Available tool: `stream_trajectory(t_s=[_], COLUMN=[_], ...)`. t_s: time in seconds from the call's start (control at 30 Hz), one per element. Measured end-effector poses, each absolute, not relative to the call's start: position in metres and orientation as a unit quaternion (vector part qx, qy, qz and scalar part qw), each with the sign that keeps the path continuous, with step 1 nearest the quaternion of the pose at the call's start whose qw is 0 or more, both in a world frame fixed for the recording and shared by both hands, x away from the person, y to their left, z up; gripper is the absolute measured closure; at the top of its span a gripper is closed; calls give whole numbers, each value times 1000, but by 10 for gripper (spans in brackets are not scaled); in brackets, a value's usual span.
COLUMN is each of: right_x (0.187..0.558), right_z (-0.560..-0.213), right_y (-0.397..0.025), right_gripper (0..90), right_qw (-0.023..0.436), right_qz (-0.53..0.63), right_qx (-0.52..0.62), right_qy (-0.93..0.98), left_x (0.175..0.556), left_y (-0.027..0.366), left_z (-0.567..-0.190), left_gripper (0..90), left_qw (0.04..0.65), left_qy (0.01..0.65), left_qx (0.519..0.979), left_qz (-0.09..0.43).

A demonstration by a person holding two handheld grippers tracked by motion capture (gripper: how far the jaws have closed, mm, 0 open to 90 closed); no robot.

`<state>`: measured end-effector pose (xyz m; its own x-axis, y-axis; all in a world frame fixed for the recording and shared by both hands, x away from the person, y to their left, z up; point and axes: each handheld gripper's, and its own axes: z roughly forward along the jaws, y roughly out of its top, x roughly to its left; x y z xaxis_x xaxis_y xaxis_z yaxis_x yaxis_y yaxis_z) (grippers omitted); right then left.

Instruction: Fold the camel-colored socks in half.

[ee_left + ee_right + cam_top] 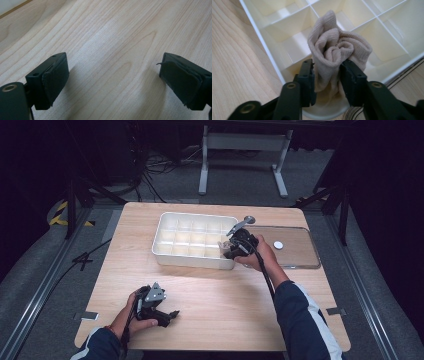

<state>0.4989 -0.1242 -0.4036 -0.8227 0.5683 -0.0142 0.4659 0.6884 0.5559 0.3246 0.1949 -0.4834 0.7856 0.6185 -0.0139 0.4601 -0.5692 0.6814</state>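
- Your right tool (327, 75) is clamped on a rolled beige sock (335, 53), pinched low on the roll, with both jaws pressing into the fabric.
- The sock's long axis runs away from the tool, its spiralled end up and forward over the white divided tray (265, 47), above a corner compartment.
- In the high view the sock (226, 245) sits at the tray's (192, 259) near right corner, beside the clear lid (295, 251) lying flat on the desk (215, 295).
- The sock's lower end is hidden behind the jaws.
- Your left tool (113, 80) hangs apart over bare desk, holding nothing.
- No writing is readable anywhere.
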Motion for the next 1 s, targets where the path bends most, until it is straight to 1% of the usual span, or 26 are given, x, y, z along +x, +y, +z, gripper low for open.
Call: stream_trajectory(t_s=[0.2,0.33,0.4,0.43,0.5,0.53,0.57,0.6,0.63,0.67,0.77,0.9,1.0], right_x=[498,498,501,503,507,509,510,511,511,511,510,508,508], right_z=[-386,-388,-392,-394,-398,-401,-404,-405,-404,-403,-402,-401,-407], right_y=[-131,-123,-120,-120,-121,-121,-122,-123,-123,-124,-124,-121,-111], right_gripper=[458,385,385,391,406,469,585,644,695,723,754,763,772], right_qw=[114,118,130,138,135,130,115,101,98,92,89,99,84], right_qz=[321,329,320,318,320,309,305,306,305,305,289,269,238], right_qx=[295,294,301,312,325,330,326,318,317,311,297,279,257], right_qy=[893,890,889,884,880,882,888,892,893,896,906,916,933], left_x=[324,324,324,324,324,324,324,324,324,324,324,324,324], left_y=[195,195,195,195,195,195,195,195,195,195,195,195,195], left_z=[-483,-484,-483,-483,-483,-483,-483,-483,-483,-483,-483,-483,-483], left_gripper=[92,92,92,92,92,92,92,92,92,92,92,92,92], left_qw=[347,348,348,348,347,347,348,348,348,347,347,347,348], left_qy=[308,308,308,308,308,308,308,309,308,308,308,308,308], left_qx=[878,877,878,878,878,878,878,878,878,878,878,878,878], left_qz=[117,117,117,117,116,116,117,117,117,116,116,116,117])
